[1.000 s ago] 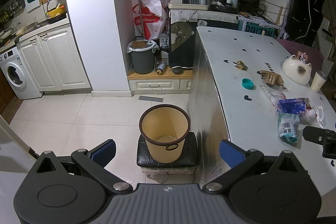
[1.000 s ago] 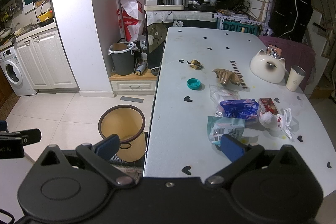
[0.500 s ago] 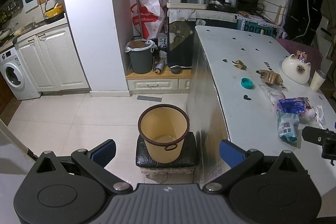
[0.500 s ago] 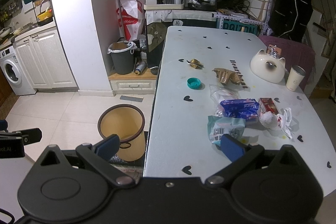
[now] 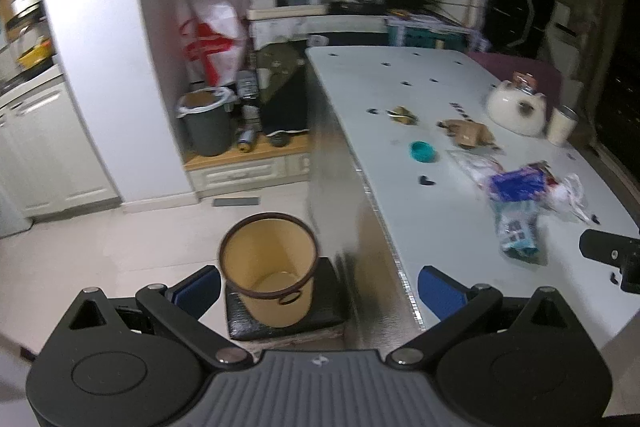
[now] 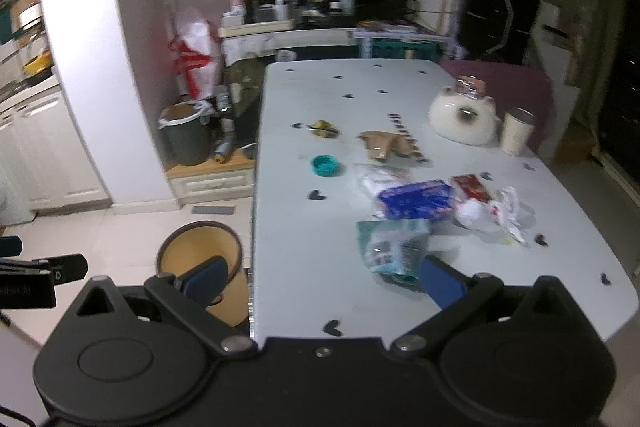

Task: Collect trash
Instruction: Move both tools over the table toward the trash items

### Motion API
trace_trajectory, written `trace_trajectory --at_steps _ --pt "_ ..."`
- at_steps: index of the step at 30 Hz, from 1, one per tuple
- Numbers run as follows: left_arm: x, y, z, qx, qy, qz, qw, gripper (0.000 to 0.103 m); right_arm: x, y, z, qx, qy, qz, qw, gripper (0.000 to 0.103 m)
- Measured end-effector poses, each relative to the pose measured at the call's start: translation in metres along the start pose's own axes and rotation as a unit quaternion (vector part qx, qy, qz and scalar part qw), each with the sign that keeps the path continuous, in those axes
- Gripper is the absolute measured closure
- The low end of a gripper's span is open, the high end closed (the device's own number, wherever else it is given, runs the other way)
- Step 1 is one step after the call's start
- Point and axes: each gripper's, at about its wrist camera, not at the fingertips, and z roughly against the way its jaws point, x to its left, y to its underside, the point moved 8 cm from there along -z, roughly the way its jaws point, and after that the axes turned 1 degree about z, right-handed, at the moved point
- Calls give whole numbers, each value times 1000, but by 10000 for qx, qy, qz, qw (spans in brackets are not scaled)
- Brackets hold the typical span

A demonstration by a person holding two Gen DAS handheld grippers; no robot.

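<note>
A tan waste bin [image 5: 269, 267] stands on a black stool beside the white table [image 5: 400, 195]; it also shows in the right wrist view [image 6: 188, 259]. Trash lies on the table: a teal wrapper [image 6: 390, 247], a blue packet [image 6: 416, 201], a red packet [image 6: 472, 187], a crumpled white bag [image 6: 492, 215], brown paper [image 6: 386, 145], a teal cap [image 6: 324, 165] and a small gold wrapper [image 6: 323, 128]. My left gripper [image 5: 318, 289] is open and empty above the bin. My right gripper [image 6: 324, 281] is open and empty over the table's near edge, its right finger [image 6: 442, 281] beside the teal wrapper.
A white cat-shaped pot [image 6: 464, 119] and a paper cup [image 6: 516, 131] stand at the table's right side. A grey lined bin [image 5: 206, 125] stands on a low wooden platform by the wall. White cabinets are at the left, shelves at the back.
Both views have shifted right and forward and are now blurred by motion. The right gripper has come closer to the teal wrapper. Both stay open.
</note>
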Motion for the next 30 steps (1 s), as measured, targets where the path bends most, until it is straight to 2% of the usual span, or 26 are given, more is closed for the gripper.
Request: trace_trajectory --at_steps 9,17,22,30 --pt "-56 -16 -28 65 427 -285 9987 0 -59 -2 -15 41 250 -443 9987 0" --pt "-131 -44 -57 45 442 -147 9989 0 -143 -29 -46 -34 242 -438 9987 0" --pt "-175 -59 -79 108 358 -77 9993 0 -198 -48 -74 -27 379 -399 9985 0" --pt "-227 -62 -111 450 235 -217 9985 0 -268 -68 -138 259 375 -1096 9929 0"
